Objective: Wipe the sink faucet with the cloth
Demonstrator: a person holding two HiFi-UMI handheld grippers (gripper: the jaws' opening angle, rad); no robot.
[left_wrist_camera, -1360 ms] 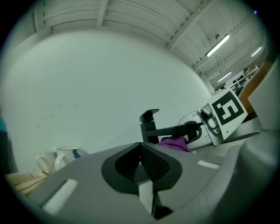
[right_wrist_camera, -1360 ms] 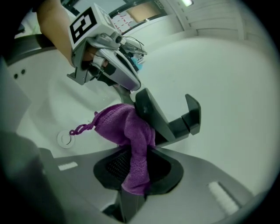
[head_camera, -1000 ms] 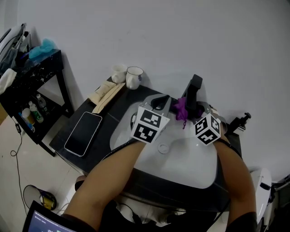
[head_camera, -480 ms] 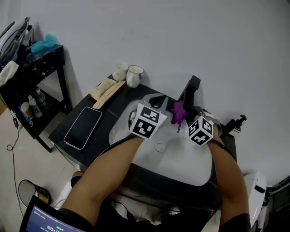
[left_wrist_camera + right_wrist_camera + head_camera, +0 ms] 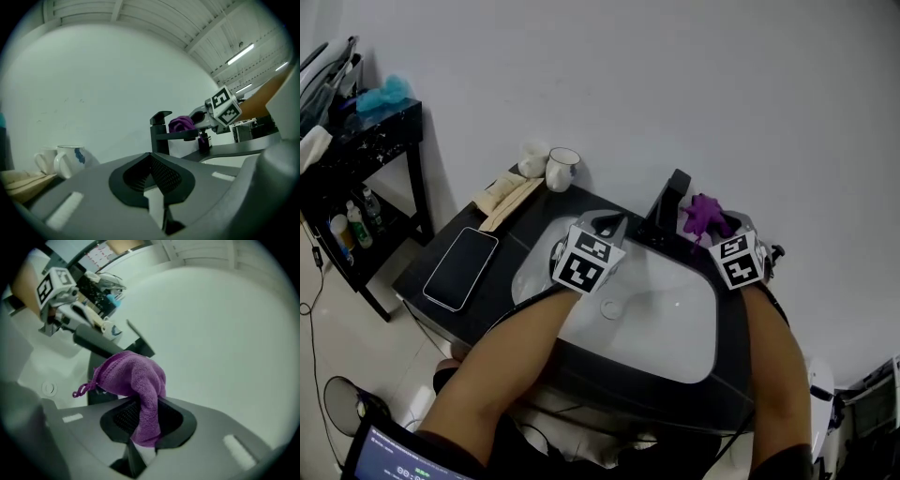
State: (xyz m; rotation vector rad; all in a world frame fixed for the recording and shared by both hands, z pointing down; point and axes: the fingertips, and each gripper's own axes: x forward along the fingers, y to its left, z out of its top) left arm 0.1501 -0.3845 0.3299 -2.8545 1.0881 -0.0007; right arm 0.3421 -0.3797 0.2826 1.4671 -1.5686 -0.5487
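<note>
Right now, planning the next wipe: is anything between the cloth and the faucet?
Nothing visible. The cloth, pinched in the right gripper, is just beside the faucet; the left gripper is on its other side.

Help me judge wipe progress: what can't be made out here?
- Head view: cloth touching faucet? Too small to tell.
- Right gripper view: cloth hides much of the faucet.
- Left gripper view: left claw hides the faucet's base.
- Head view: shelf bottles, labels too small.

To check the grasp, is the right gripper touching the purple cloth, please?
Touching. The right gripper view shows the right gripper shut on the purple cloth.
</note>
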